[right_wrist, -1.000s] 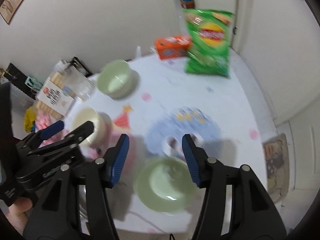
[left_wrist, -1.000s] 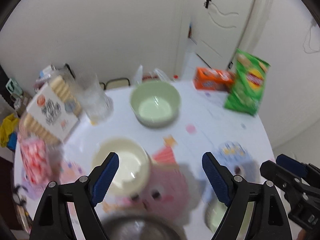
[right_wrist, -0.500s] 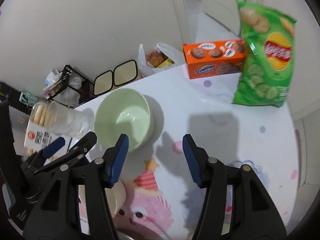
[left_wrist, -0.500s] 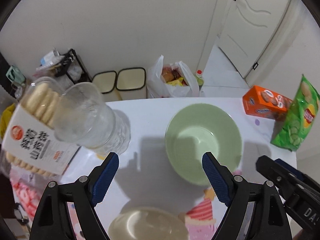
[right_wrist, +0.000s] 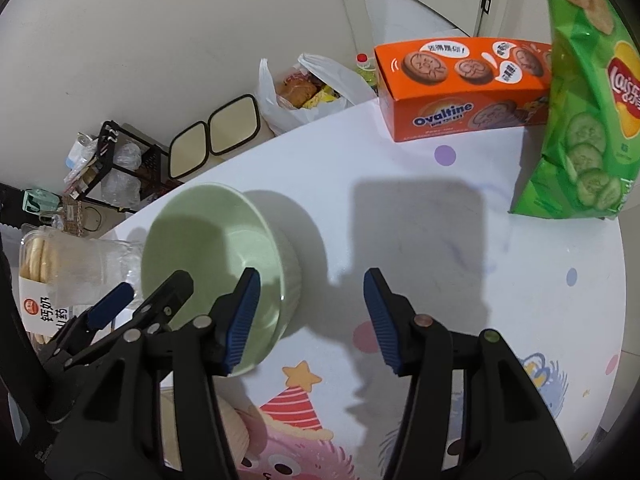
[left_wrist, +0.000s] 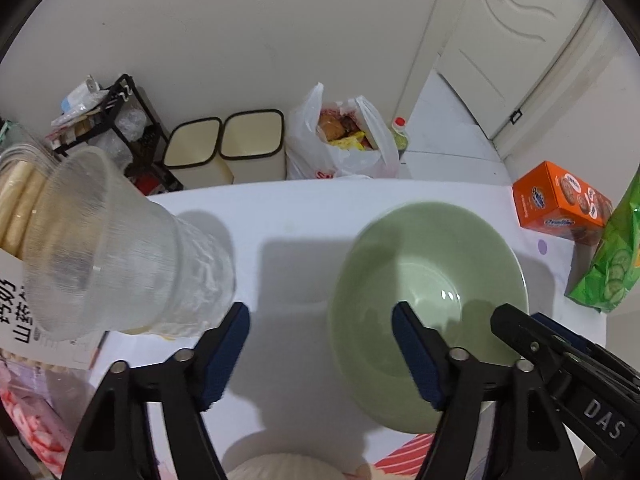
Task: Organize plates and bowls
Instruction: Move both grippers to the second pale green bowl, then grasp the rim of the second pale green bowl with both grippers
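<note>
A pale green bowl (left_wrist: 432, 264) stands upright on the white table (left_wrist: 304, 216). My left gripper (left_wrist: 320, 320) straddles the bowl's left rim, one blue pad inside and the other outside over the table. Its jaws are closing, and the pads stand clear of the rim. My right gripper (right_wrist: 312, 300) straddles the opposite rim of the bowl (right_wrist: 208, 240) the same way. Its jaws are closing too, with no pad pressing. A cream bowl (left_wrist: 280, 468) peeks in at the bottom edge, nearer to me.
A clear plastic cup (left_wrist: 120, 248) and a biscuit pack (left_wrist: 12, 208) stand close to the left of the bowl. An orange biscuit box (right_wrist: 460, 92) and a green chips bag (right_wrist: 588, 92) sit at the far right. Beyond the table's far edge are two bins (left_wrist: 224, 148) and a bag.
Both grippers have moved across the table and down to the far green bowl, which now fills the views. Both pairs of jaws have narrowed. The cream bowl has slid to the bottom edge.
</note>
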Demonstrator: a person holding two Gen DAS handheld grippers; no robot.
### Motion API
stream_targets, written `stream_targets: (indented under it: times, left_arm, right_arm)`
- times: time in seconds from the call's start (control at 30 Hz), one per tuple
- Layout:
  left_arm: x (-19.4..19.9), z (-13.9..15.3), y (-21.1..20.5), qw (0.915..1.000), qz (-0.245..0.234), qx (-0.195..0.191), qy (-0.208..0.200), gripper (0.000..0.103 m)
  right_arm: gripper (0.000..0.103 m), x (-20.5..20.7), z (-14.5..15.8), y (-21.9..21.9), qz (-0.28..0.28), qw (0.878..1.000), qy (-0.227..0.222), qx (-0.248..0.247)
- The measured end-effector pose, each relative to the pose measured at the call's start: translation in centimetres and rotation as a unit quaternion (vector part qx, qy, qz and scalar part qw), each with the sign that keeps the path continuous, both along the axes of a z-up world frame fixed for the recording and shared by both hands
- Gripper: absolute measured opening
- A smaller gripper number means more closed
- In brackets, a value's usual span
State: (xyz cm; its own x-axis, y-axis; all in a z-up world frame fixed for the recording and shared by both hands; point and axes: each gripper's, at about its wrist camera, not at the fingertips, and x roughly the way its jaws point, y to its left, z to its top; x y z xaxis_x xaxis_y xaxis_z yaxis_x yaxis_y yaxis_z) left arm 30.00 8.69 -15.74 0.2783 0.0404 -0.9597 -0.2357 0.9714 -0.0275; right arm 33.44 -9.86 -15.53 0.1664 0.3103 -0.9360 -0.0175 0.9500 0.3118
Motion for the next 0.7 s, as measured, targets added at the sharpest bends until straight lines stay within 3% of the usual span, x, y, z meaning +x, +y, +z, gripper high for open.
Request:
stream_targets:
  times: [0.07,0.27,0.47,0.7]
  left_arm:
    - [0.0,-0.3,-0.2,1.0,-0.001,-0.004,0.005,0.06]
    - [0.1,-1.2,-0.7,0.9995,-0.009,-0.021,0.022,0.033]
    - [0.2,-1.4,-1.2,0.9992,-0.015,-0.026,0.025,0.024]
    - [0.5,-1.5,-0.6,0.9991,-0.005,-0.033,0.027,0.016]
  right_arm:
    - [0.038,0.1,-0.4,0.2,0.004,1.0,0.006,-0.002]
    - [0.027,0.0,-0.5,0.5,0.007,1.0,0.011,0.007]
    - [0.013,-0.1,-0.1,1.3,0.016,1.0,0.008,0.014]
    - [0.01,-0.2,-0.2,1.8,0.019,1.0,0.007,0.011]
